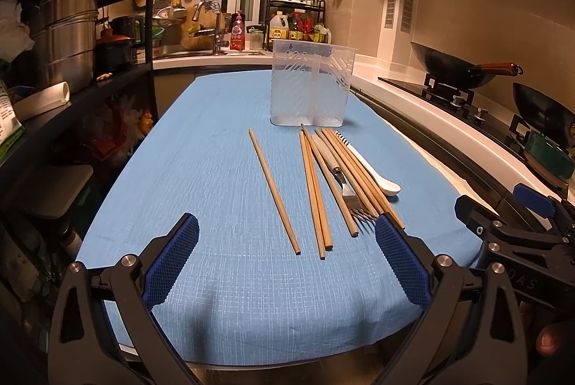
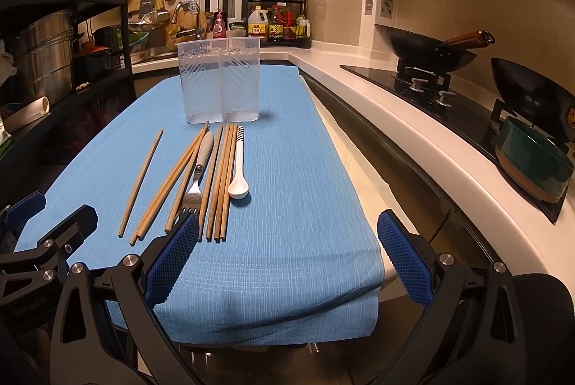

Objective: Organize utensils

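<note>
Several wooden chopsticks, a fork with a grey handle and a white spoon with a striped handle lie on a blue cloth. One chopstick lies apart to the left. A clear two-compartment utensil holder stands upright and empty beyond them. My left gripper is open and empty near the cloth's front edge. My right gripper is open and empty, its left finger just in front of the fork tines.
A black shelf with steel pots stands on the left. A white counter with a stove, two woks and a green pot runs along the right. A sink and bottle rack are at the back.
</note>
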`<state>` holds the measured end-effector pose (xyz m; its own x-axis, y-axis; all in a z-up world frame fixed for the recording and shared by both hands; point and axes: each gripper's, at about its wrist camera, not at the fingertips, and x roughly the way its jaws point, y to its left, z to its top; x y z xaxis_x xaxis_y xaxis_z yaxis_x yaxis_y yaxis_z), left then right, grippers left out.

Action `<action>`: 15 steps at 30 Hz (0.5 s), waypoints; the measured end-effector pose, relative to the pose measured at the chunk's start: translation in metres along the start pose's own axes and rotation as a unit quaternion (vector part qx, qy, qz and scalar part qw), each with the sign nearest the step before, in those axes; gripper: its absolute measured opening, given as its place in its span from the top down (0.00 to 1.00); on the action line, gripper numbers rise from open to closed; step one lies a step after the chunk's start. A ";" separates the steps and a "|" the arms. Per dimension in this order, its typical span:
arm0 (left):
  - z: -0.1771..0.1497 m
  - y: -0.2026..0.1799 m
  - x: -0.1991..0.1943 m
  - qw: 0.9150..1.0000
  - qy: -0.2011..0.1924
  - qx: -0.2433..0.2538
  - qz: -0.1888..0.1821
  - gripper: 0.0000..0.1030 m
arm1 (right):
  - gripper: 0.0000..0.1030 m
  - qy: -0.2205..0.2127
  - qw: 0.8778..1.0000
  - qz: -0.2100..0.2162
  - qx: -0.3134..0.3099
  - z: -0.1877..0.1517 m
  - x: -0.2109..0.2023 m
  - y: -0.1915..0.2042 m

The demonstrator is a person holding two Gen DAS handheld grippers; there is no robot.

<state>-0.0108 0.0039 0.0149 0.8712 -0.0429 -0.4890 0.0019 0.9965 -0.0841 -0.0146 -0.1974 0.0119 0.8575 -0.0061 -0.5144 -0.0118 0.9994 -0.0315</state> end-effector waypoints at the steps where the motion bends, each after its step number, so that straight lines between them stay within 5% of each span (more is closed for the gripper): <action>1: 0.000 0.000 0.000 1.000 0.001 0.000 0.000 0.07 | 0.05 0.000 1.000 0.001 -0.001 0.000 0.000 0.000; 15: -0.001 -0.004 0.002 1.000 0.000 0.002 -0.001 0.07 | 0.05 0.003 1.000 0.003 -0.001 0.001 0.003 0.001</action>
<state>-0.0094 0.0002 0.0134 0.8709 -0.0453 -0.4894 0.0062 0.9967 -0.0812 -0.0116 -0.1963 0.0108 0.8546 -0.0001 -0.5194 -0.0183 0.9994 -0.0302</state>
